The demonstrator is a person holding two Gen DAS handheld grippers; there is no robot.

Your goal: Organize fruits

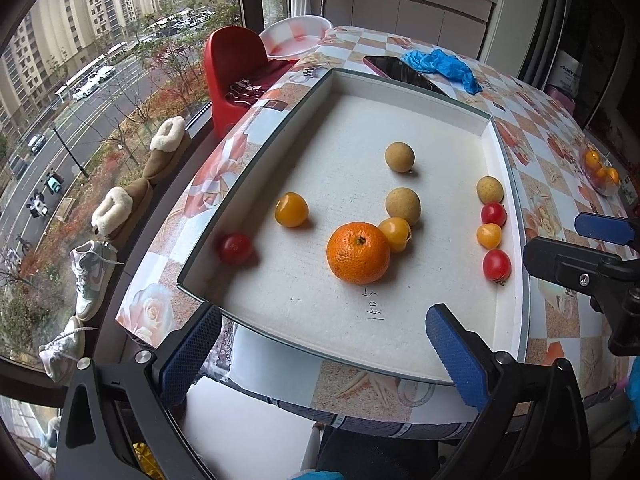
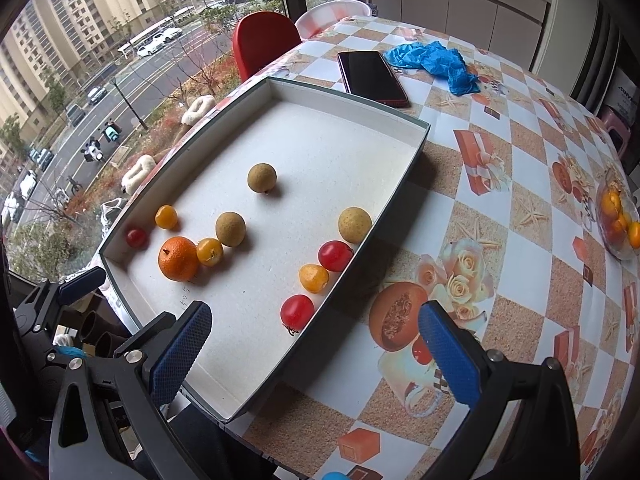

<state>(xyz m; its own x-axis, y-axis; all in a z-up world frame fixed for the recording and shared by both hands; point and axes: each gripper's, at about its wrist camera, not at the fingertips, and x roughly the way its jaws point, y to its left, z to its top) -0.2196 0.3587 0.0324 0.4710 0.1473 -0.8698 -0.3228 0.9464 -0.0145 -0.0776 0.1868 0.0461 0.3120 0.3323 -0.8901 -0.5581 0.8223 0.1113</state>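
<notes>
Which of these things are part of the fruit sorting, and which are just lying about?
Part of the job: tray, orange, three brown longans, three yellow tomatoes, three red tomatoes, both open grippers.

Lying about: phone, blue gloves, fruit bowl, red chair, shoes.

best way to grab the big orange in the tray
Take the orange across its widest middle, from above. It sits stem up and round. Set the fingers near and far, since a yellow tomato touches its right side. The left gripper is open.
</notes>
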